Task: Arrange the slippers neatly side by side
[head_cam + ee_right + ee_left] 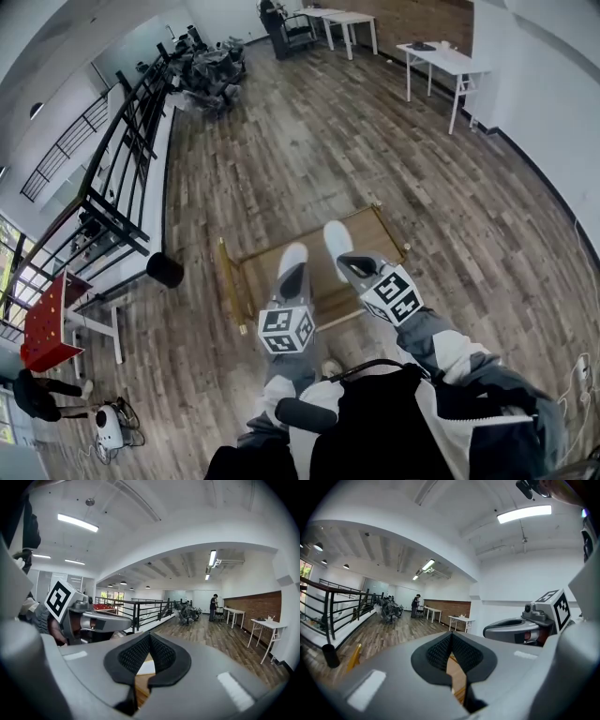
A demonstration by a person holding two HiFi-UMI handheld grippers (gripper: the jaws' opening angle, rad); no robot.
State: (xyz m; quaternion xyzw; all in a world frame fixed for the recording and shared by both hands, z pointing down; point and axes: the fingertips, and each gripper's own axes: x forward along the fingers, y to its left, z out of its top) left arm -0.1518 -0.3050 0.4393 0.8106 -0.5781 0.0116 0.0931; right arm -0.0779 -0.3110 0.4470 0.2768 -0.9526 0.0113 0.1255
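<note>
Two white slippers lie on a low wooden table in the head view. The left slipper sits a little nearer to me than the right slipper, with a gap between them. My left gripper hovers over the near end of the left slipper and my right gripper over the near end of the right one, hiding those ends. Both point forward, level. In the left gripper view the left gripper is shut on nothing. The right gripper is likewise shut and empty, with a bit of white slipper showing below its pads.
A black round bin stands on the wood floor left of the table. A black railing runs along the left side. A red table and a crouched person are at lower left. White desks stand far right.
</note>
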